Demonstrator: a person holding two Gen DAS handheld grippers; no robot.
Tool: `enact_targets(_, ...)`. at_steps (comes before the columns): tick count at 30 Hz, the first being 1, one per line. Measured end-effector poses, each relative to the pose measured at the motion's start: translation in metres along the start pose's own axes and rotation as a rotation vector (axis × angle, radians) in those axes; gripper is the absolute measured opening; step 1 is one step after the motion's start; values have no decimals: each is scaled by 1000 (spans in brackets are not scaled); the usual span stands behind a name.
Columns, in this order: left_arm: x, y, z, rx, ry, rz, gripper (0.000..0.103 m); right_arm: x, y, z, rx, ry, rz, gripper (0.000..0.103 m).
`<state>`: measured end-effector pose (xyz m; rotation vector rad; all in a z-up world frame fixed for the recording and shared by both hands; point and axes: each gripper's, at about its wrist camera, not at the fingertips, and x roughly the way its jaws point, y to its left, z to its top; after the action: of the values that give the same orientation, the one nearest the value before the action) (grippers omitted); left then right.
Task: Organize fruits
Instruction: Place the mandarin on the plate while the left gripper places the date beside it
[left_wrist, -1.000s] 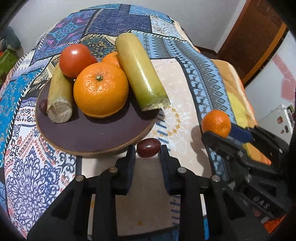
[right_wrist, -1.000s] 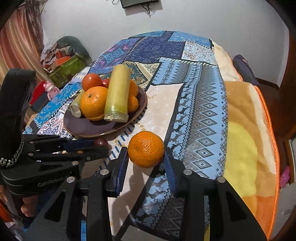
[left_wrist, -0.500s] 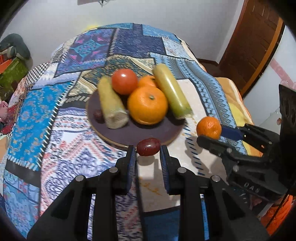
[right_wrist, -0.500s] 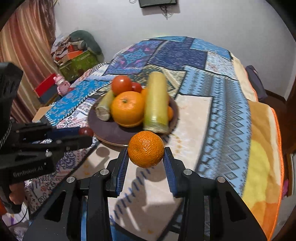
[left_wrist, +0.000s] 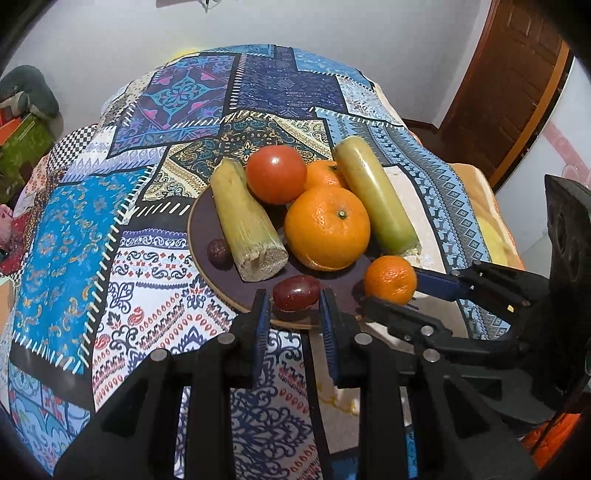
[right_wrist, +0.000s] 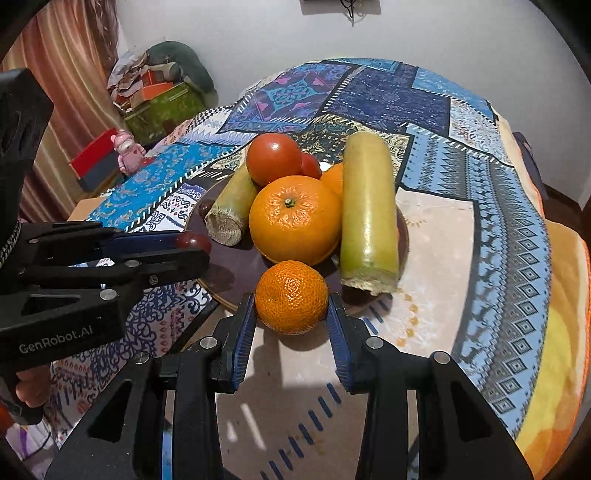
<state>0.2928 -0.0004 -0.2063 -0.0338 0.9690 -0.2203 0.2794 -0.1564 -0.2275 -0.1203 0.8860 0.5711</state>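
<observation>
A dark brown plate (left_wrist: 207, 218) (right_wrist: 240, 273) on the patterned tablecloth holds a big orange (left_wrist: 327, 227) (right_wrist: 294, 219), a tomato (left_wrist: 276, 174) (right_wrist: 273, 158), two sugarcane pieces (left_wrist: 247, 221) (left_wrist: 375, 195), a smaller orange (left_wrist: 323, 175) and a dark date (left_wrist: 218, 252). My left gripper (left_wrist: 295, 302) is shut on a red-brown date (left_wrist: 296, 292) over the plate's near rim. My right gripper (right_wrist: 291, 314) is shut on a small mandarin (right_wrist: 291, 296) (left_wrist: 390, 279) over the plate's near right rim.
The table's patterned cloth (left_wrist: 110, 236) (right_wrist: 480, 221) spreads around the plate. An orange blanket (right_wrist: 565, 295) hangs off the right side. Boxes and a pink toy (right_wrist: 127, 151) lie beyond the left edge. A wooden door (left_wrist: 509, 85) stands at the right.
Both grippers have moved forward with their fruit, from beside the plate to over its near rim. The plate looks closer in both views.
</observation>
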Motion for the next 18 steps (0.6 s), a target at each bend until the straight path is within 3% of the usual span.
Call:
enact_targets(10, 12, 7, 0, -27, 18, -21, 27, 8, 0, 2, 12, 17, 6, 36)
enact_targets(18, -7, 4, -3, -19, -11, -26, 29, -8, 1, 3, 19, -11, 2, 36)
